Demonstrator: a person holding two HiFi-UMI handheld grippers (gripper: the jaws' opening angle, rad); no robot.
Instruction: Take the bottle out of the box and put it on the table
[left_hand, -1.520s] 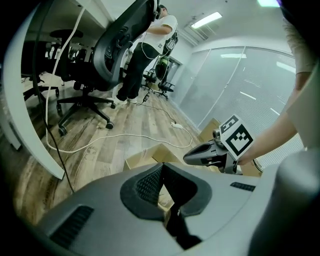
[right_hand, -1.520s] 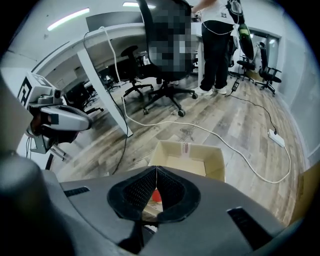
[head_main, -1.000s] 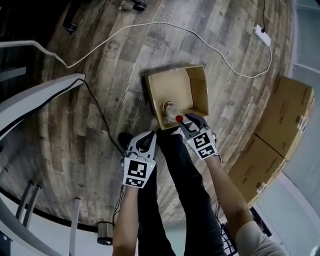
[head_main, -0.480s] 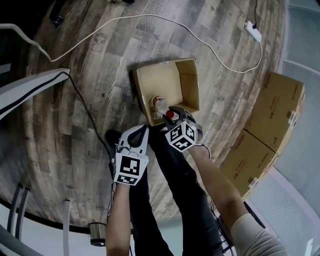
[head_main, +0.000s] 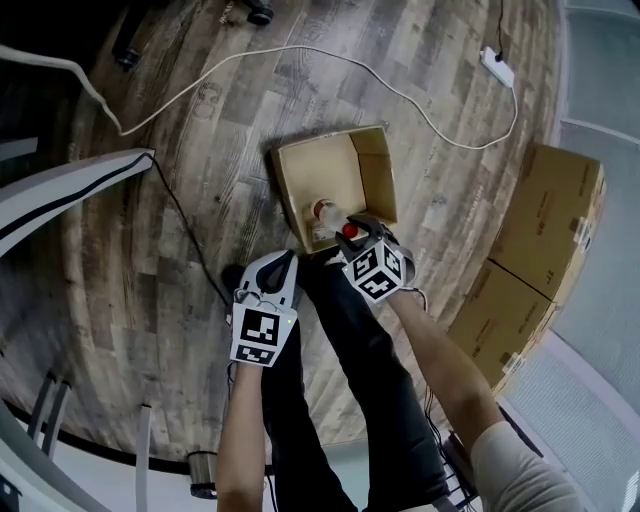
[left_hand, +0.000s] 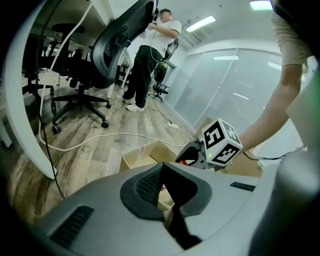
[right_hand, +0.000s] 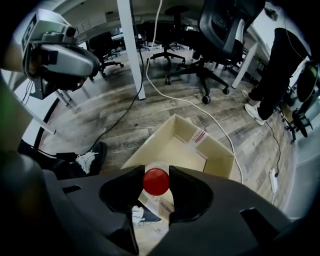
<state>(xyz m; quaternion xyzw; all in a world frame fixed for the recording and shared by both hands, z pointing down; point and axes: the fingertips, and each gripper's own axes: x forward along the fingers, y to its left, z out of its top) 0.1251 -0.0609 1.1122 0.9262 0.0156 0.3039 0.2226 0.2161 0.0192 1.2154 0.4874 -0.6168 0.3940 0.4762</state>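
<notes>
The bottle (right_hand: 156, 181) stands upright in the box's (head_main: 385, 180) near corner (long axis vertical, red cap up). The right gripper (head_main: 352, 228) points down onto it, jaws closing, pads touching the cap's sides. The left gripper (head_main: 283, 262), clamped empty, hangs outside the box.

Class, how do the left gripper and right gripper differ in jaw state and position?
The right gripper has the bottle, at its red cap, between closing jaws; the left gripper has jaws together, empty. The right reaches over the open box; the left hangs outside it. Both angle downward.
</notes>
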